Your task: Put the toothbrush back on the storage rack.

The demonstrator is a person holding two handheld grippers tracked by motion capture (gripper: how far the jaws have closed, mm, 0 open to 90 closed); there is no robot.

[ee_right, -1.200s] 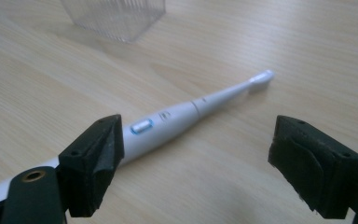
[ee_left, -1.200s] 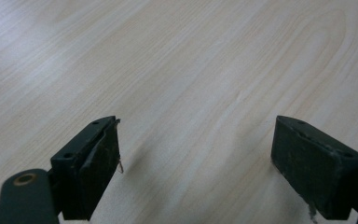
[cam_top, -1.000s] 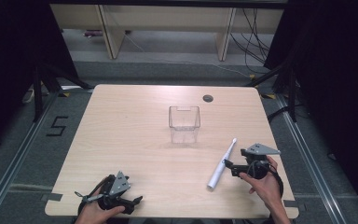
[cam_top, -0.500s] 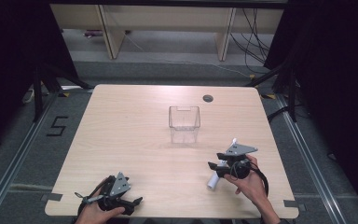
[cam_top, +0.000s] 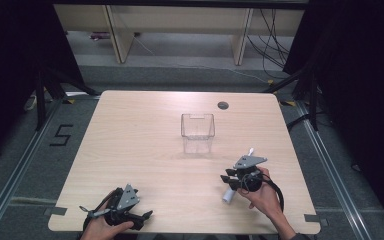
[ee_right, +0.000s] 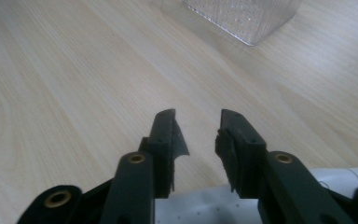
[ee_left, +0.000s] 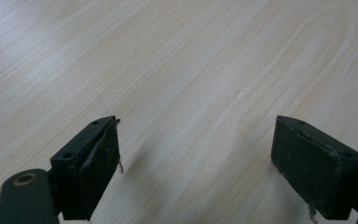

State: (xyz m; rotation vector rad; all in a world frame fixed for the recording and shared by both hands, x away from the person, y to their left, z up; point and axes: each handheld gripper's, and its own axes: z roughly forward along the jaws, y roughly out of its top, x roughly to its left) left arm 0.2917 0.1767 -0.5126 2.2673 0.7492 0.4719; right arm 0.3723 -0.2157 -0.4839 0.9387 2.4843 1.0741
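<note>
A white rod like a toothbrush lies slanted on the wooden table at the front right, its thin tip pointing away from the person. My right gripper hovers over its middle, jaws pointing left. In the right gripper view the right gripper has just been closing to a narrow gap. Bare wood shows between its tips, and the white rod crosses beneath the jaw bases. My left gripper rests at the front left edge. In its own view the left gripper stands wide open over bare wood.
A clear plastic box stands upright near the table's middle, beyond the right gripper; its corner shows ahead of the jaws. A dark round hole sits near the far edge. Shelving and cables lie behind the table.
The right hand has slid left across the white rod, and its jaws have narrowed from wide to a small gap. The left hand and the box have not moved.
</note>
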